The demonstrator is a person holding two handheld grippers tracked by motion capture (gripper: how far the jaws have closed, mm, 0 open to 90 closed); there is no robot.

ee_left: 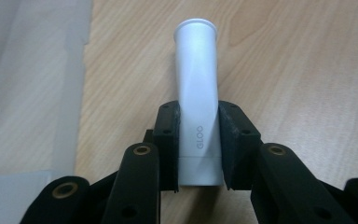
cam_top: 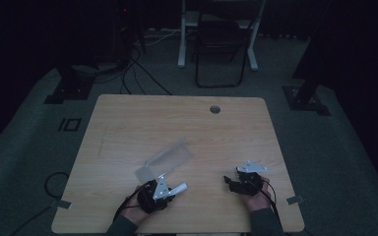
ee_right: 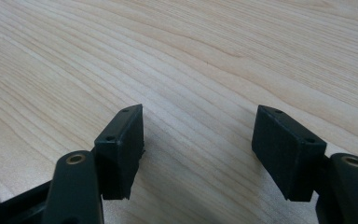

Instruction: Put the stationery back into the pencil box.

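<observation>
I have the left gripper (ee_left: 199,140) clamped on a white plastic squeeze tube (ee_left: 196,98) printed with grey lettering; the pads press both flanks near its crimped end, so the wider cap end points away from me over the table. I judge that low grip is chosen to leave the cap end free for whatever comes next. In the high view the left gripper (cam_top: 170,189) sits near the front edge of the table, left of centre, with the white tube (cam_top: 178,189) sticking out to its right. Just beyond it lies a clear, folded plastic sheet (cam_top: 166,160), one flap tilted up off the wood; I cannot tell whether it is a pouch or a flat cover.

The right gripper (ee_right: 198,140) is wide open with nothing between the jaws, hovering just above bare wood. I read it as parked, waiting on the near right (cam_top: 232,183), well apart from the tube.

The light wooden tabletop (cam_top: 128,123) has rounded corners and a cable grommet (cam_top: 215,109) at the far edge. The room is dim, with grey carpet, loose cables and a dark folding chair (cam_top: 220,44) beyond the table.
</observation>
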